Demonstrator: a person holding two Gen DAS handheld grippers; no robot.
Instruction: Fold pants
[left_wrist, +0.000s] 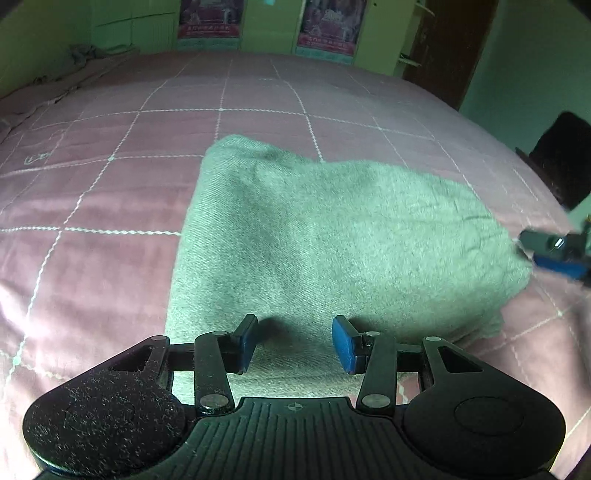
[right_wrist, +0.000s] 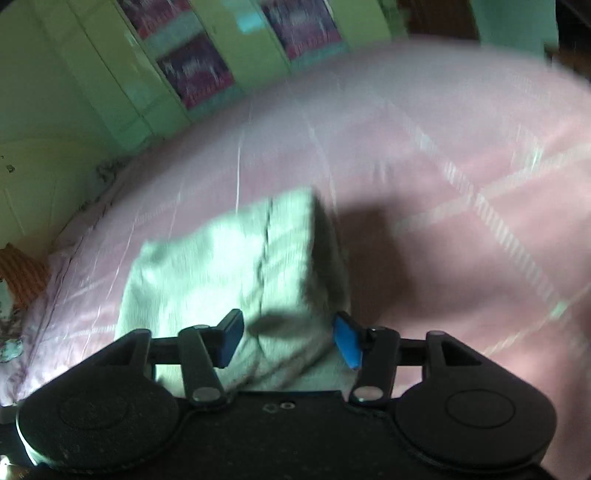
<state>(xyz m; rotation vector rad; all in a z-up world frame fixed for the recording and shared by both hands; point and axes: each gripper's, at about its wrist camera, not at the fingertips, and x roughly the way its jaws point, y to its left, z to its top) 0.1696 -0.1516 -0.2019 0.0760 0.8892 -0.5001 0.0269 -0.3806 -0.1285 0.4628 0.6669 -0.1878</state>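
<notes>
The grey pants (left_wrist: 325, 236) lie folded into a thick rectangle on the pink checked bedspread (left_wrist: 110, 184). My left gripper (left_wrist: 295, 343) is open, its blue pads just above the near edge of the pants, holding nothing. My right gripper (right_wrist: 290, 341) is open over the near right corner of the pants (right_wrist: 229, 266), holding nothing. The right gripper also shows in the left wrist view (left_wrist: 554, 251) at the far right edge of the pants. The right wrist view is blurred.
A green wardrobe with posters (left_wrist: 266, 22) stands behind the bed. A dark wooden door (left_wrist: 450, 48) is at the back right. A black object (left_wrist: 561, 158) sits beside the bed's right edge. Crumpled bedding (left_wrist: 85, 53) lies at the back left.
</notes>
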